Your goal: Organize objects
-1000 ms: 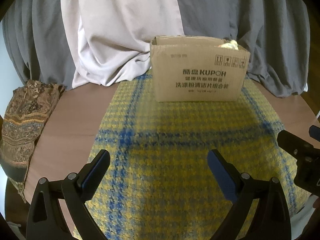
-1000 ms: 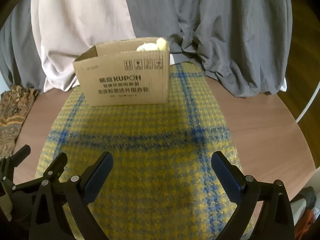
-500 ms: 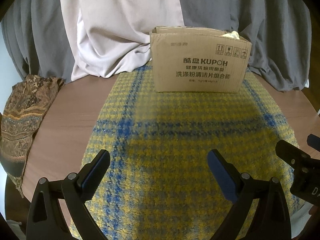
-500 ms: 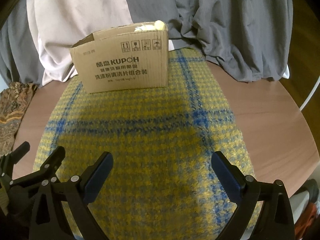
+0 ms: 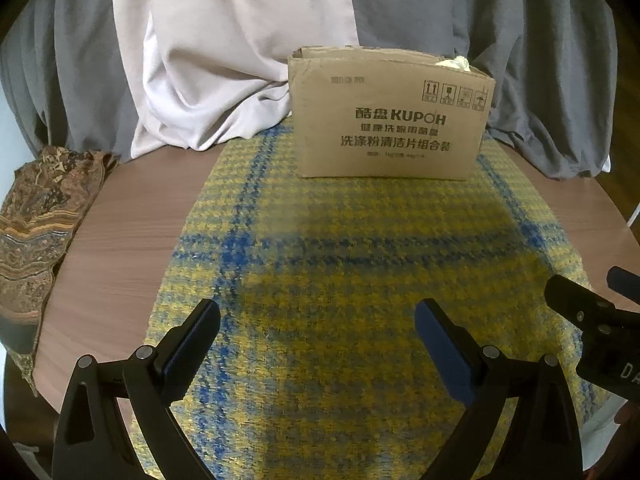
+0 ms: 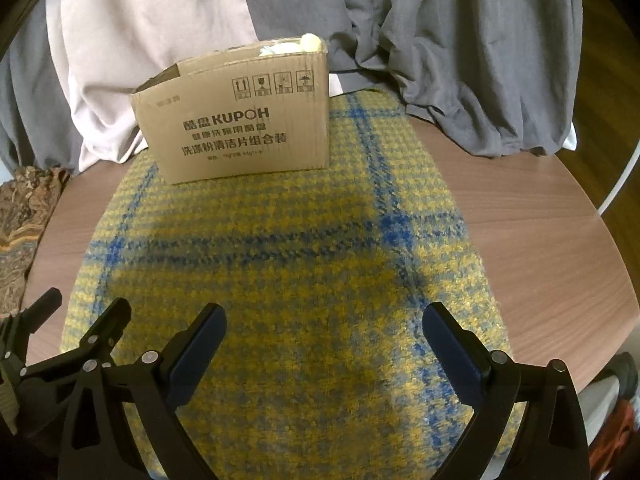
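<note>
An open brown cardboard box [image 5: 390,116] [image 6: 240,120] printed with KUPOH stands at the far end of a yellow and blue checked cloth [image 5: 340,280] [image 6: 280,280] on a round wooden table. Something pale and soft [image 6: 310,42] [image 5: 454,62] pokes above the box's right rim. My left gripper [image 5: 316,332] hangs open over the near part of the cloth, with nothing between its fingers. My right gripper [image 6: 324,336] is open too, beside it and also empty. The right gripper's black frame shows at the right edge of the left wrist view.
A brown patterned fabric [image 5: 36,220] [image 6: 20,216] lies over the table's left edge. Grey and pale pink draped cloth [image 5: 240,60] [image 6: 460,60] fills the background behind the box. Bare wooden table [image 6: 540,240] lies to the right of the checked cloth, with its edge close by.
Both grippers have drawn back and risen a little, so the box sits higher in both views and more of the near cloth shows. Both stay open and empty.
</note>
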Demonstrator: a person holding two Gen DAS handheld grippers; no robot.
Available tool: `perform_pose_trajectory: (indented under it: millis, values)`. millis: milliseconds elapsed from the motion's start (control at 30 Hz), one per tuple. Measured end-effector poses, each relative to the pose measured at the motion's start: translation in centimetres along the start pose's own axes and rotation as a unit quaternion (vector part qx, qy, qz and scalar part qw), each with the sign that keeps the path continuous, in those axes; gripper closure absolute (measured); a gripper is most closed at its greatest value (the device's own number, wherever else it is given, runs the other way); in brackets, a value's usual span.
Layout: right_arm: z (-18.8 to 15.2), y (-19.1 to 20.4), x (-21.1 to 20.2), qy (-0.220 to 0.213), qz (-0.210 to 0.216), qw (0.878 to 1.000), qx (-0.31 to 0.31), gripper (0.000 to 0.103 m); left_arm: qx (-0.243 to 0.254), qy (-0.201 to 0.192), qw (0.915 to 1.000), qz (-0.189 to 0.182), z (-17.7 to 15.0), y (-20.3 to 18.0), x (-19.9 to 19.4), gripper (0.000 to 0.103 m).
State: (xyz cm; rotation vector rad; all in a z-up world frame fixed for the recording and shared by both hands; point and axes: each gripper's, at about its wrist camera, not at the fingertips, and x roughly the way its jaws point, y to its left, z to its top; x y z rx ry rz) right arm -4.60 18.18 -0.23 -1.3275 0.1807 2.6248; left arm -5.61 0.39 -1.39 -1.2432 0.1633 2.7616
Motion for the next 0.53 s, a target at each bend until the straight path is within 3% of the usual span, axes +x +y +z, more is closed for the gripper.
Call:
perform_pose_trajectory:
  millis: [533]
  values:
    - [0.07, -0.35, 0.36, 0.001, -0.004, 1.000, 0.003, 0.004, 0.003, 0.000, 0.9999, -0.010, -0.10, -0.15, 0.24, 0.004]
